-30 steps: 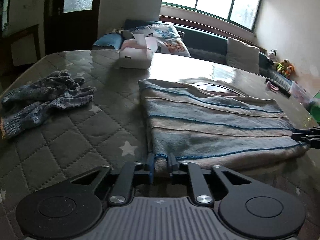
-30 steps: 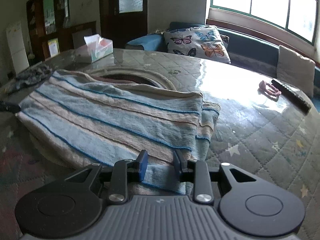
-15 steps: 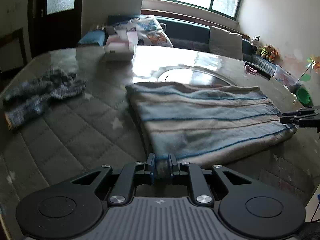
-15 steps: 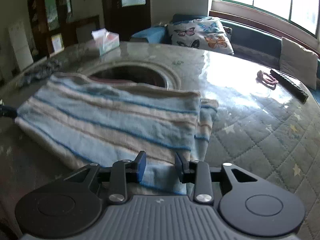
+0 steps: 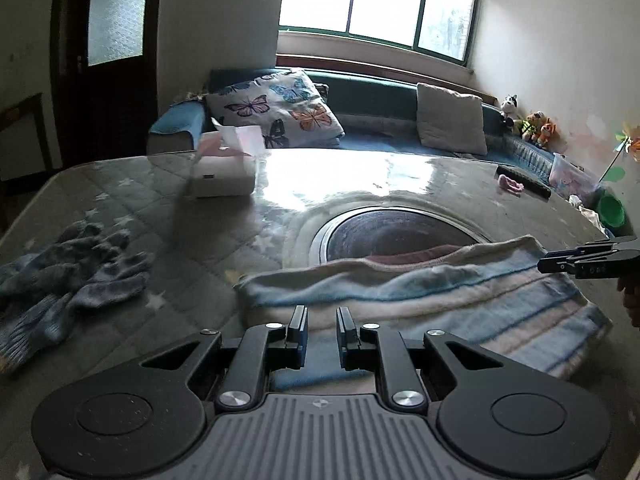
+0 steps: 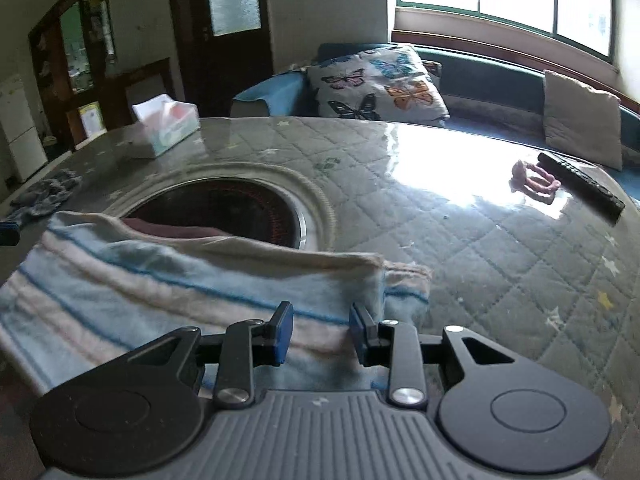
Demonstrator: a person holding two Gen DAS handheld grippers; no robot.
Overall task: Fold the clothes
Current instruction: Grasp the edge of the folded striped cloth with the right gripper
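Striped garment [image 5: 420, 300]: folded, blue/pink/cream stripes, laid on quilted table cover [image 5: 168, 208] at near edge, partly over round dark inset [image 5: 392, 236] in table centre; dark red inner layer is seen at its far edge.
L gripper [image 5: 322, 334]: fingers apart, nothing clamped; garment's near left corner is seen in the gap and under the tips. Contact w/ cloth can't be told.
R gripper [image 6: 320, 334]: fingers spread wide, blue pads [image 6: 285, 330] visible, nothing clamped; garment's right end is seen between and below them. From L wrist cam it is seen at frame right, just above garment's far right end.
Garment right end: top layer is folded short, a lower layer sticks out beside it toward R side.
Gloves [image 5: 68, 280]: knit grey-blue pile, left of garment, well apart from it.
Tissue box [image 5: 222, 174]: white, far left on table, tissue sticking up.
Pink item [image 6: 534, 182]: small, far right of table, just beside dark remote [image 6: 580, 184].
Beyond table: bench seat w/ butterfly cushion [image 5: 280, 110] and plain grey cushion [image 5: 450, 124]; soft toys [image 5: 528, 120] in corner under window.
Blur: some motion blur on garment in both cams.
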